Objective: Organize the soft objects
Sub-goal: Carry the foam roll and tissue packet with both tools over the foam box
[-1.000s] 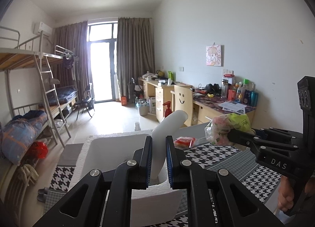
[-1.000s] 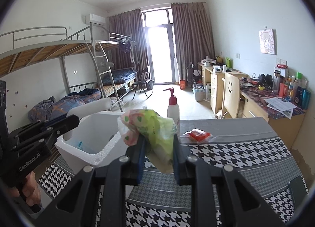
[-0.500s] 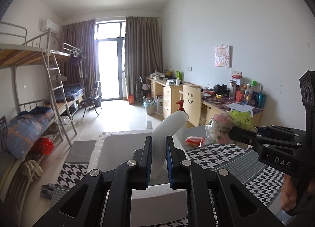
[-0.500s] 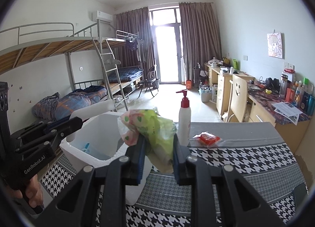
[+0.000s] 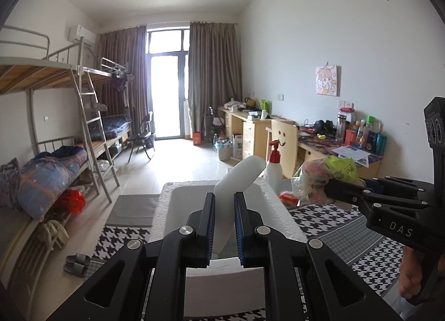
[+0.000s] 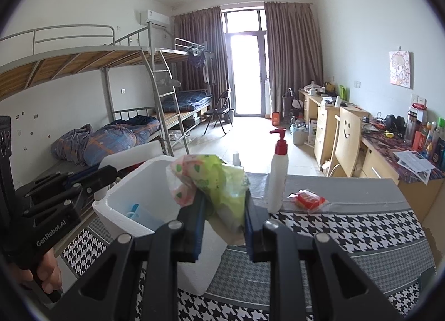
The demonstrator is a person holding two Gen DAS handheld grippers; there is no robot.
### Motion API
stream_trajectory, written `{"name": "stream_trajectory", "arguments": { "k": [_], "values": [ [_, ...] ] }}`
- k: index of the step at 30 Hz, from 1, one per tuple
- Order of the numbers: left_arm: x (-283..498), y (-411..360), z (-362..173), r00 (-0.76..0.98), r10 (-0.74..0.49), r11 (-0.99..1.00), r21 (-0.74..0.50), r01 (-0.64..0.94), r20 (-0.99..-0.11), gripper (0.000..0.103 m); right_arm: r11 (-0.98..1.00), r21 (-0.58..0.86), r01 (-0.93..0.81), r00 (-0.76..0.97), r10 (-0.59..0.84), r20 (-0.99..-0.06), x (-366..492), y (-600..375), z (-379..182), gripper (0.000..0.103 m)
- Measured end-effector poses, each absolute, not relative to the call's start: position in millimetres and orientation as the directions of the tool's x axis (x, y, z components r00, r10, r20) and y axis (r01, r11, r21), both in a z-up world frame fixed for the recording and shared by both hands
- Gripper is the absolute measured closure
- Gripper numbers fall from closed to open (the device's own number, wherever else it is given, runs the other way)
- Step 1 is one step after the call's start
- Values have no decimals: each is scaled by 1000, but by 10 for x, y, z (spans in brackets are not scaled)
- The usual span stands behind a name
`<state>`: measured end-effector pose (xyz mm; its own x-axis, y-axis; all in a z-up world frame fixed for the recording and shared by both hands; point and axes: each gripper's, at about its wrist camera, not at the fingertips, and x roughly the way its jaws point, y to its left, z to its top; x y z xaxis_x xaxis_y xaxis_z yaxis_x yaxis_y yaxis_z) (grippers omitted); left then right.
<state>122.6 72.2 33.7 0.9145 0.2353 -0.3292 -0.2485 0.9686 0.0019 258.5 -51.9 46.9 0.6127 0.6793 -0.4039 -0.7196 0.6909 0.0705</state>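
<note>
Above the white foam box (image 6: 144, 193) on the counter (image 6: 347, 226), our right tool (image 6: 224, 209) pinches a light, crinkly plastic-bag bundle (image 6: 214, 182) mid-bulk, which should squash easily, while our left tool (image 5: 224, 221) clamps the stiff foam lid (image 5: 236, 182).

1. A white foam box (image 6: 155, 182) is seen standing open-topped on the houndstooth-patterned table (image 6: 361, 237); a blue item, too small to be identified, lies inside it.
2. A white foam lid (image 5: 236, 182) is held tilted above the box, one end raised away from the camera.
3. A crumpled bag (image 6: 214, 182), green with pink-and-white print, is held above the box's right rim.
4. A small red packet (image 6: 307, 200) is laid flat on the table, to the right of the box, well apart from it.
</note>
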Motion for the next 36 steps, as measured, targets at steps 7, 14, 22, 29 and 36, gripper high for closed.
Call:
{"name": "stream_trajectory", "arguments": {
  "k": [7, 14, 22, 29, 36],
  "values": [
    [1199, 782, 311, 907, 259, 962, 4, -273, -332, 89, 670, 76, -739, 585, 693, -420, 2591, -399, 460, 75],
    [1149, 886, 306, 901, 284, 954, 3, -299, -329, 89, 653, 60, -755, 570, 699, -433, 2578, -258, 460, 75],
    [1080, 970, 300, 897, 304, 947, 3, -320, -321, 89, 642, 51, -765, 556, 699, -449, 2580, -110, 450, 75],
    [1047, 1036, 288, 894, 318, 942, -4, -336, -317, 89, 639, 46, -768, 549, 693, -467, 2600, 1, 417, 75],
    [1019, 1055, 288, 894, 318, 942, -4, -337, -314, 89, 640, 48, -767, 542, 685, -487, 2657, 108, 371, 75]
  ]
}}
